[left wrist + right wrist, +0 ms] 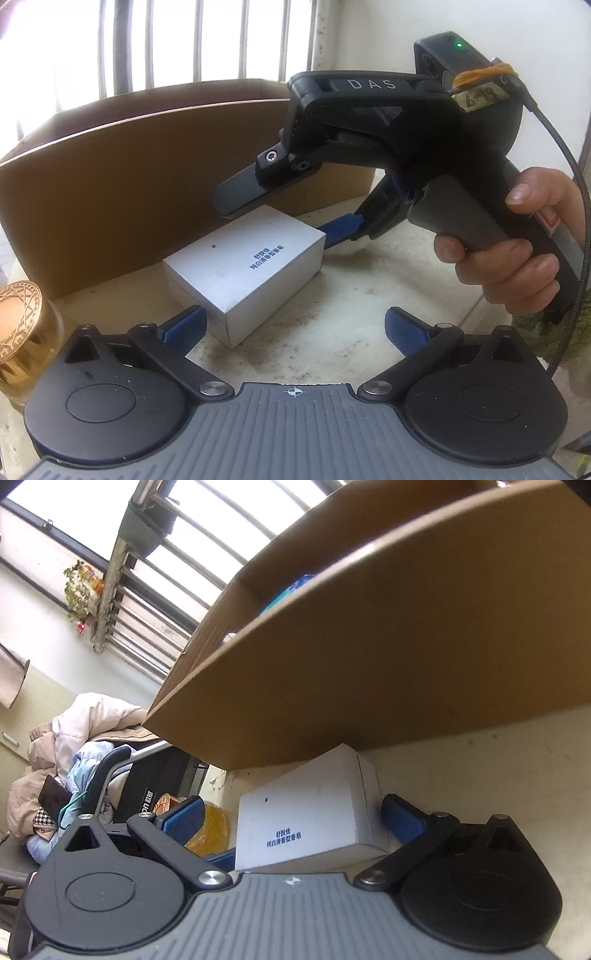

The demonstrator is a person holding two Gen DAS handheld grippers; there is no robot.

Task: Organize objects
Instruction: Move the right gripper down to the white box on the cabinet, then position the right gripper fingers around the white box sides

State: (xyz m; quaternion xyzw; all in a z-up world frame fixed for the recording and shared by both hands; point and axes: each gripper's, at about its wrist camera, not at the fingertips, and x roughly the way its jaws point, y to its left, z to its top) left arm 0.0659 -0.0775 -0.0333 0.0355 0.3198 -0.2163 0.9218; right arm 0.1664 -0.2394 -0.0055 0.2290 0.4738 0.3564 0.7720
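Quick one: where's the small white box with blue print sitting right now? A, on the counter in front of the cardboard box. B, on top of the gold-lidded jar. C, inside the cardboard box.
A: the white box rests on the counter, just outside the cardboard box wall.

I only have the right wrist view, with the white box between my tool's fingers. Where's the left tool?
Observer: The left tool is on the opposite side of the white box, open and facing the right tool.
Operator: Is it touching the box?
Observer: Its left finger lies right beside the box's near corner. I cannot tell whether they touch.
Operator: Is my tool's camera powered?
Observer: A green light glows on top of the unit mounted on the right tool.
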